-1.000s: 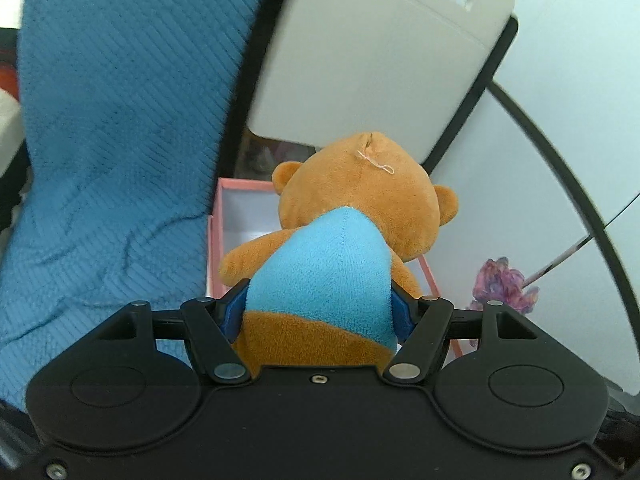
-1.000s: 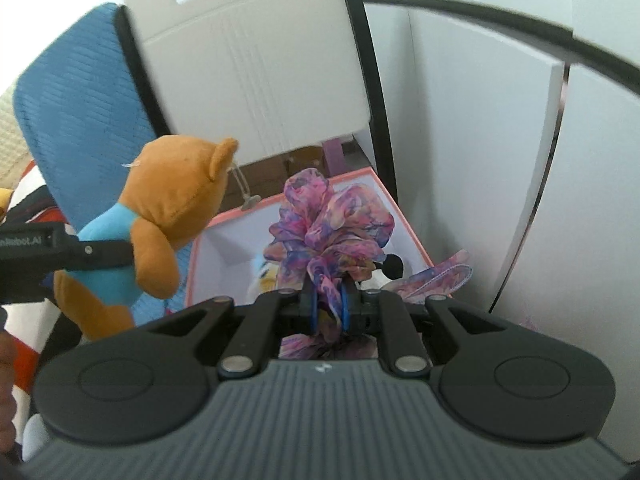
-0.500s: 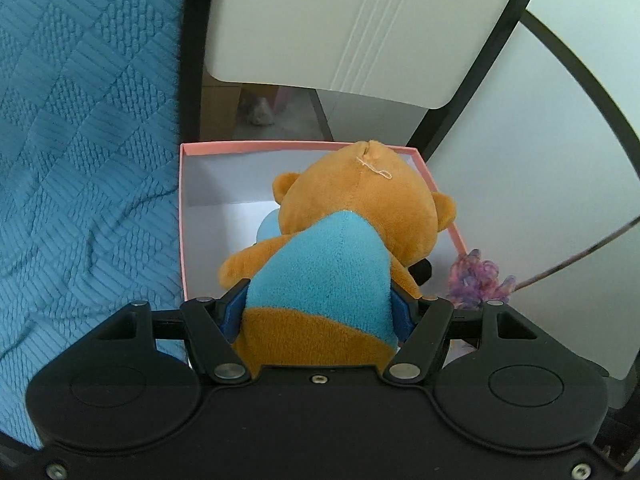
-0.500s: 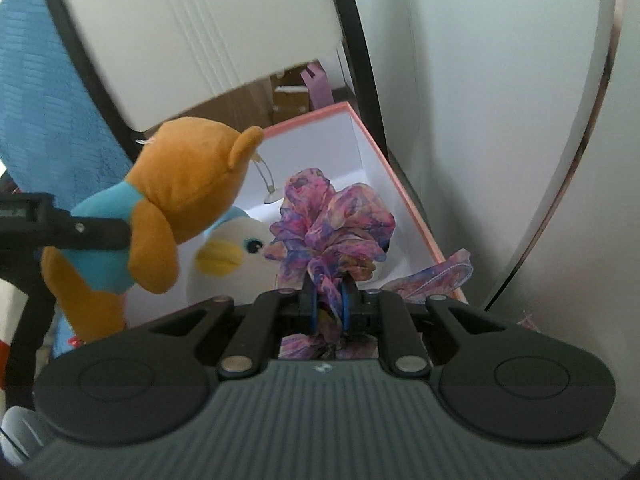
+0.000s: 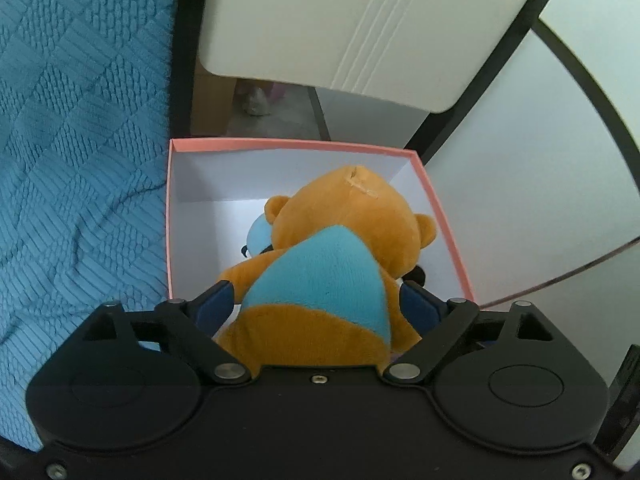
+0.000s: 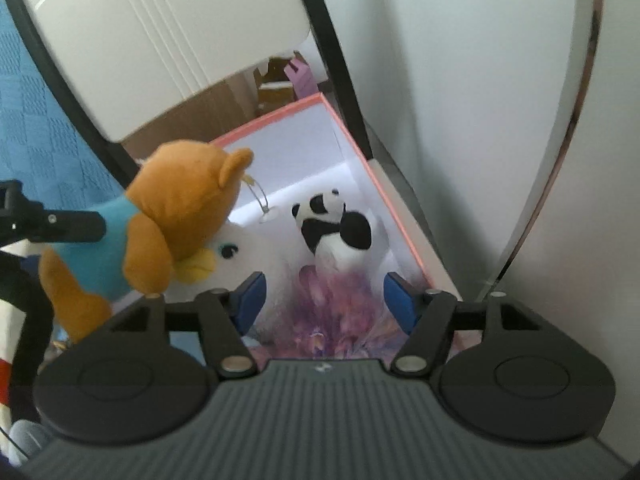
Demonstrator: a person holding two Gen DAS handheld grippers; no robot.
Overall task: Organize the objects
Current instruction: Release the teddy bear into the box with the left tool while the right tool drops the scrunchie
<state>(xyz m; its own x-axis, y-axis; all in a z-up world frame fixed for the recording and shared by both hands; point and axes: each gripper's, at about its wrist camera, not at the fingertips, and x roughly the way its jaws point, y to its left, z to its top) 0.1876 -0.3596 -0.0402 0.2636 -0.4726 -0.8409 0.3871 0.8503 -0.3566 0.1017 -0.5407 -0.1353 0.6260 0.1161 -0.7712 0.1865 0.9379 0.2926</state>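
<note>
My left gripper [image 5: 318, 300] is shut on a brown teddy bear [image 5: 332, 264] in a light blue shirt and holds it over the pink-rimmed white box [image 5: 280, 145]. The bear also shows in the right wrist view [image 6: 160, 224], at the box's left side. My right gripper [image 6: 324, 300] is open above the box [image 6: 396, 208]. The purple-pink fabric scrunchie [image 6: 336, 312] lies blurred below, between its pads. A white duck plush [image 6: 240, 256] and a panda plush [image 6: 336, 228] lie inside the box.
A blue knitted blanket [image 5: 80, 140] lies left of the box. A cream board with black edging [image 5: 360, 28] leans behind it. White panels [image 6: 480, 120] stand to the right. Cardboard and small items [image 6: 280, 80] sit beyond the box.
My right gripper has opened and let go of the scrunchie, which has dropped toward the box. My left gripper has carried the bear further over the box.
</note>
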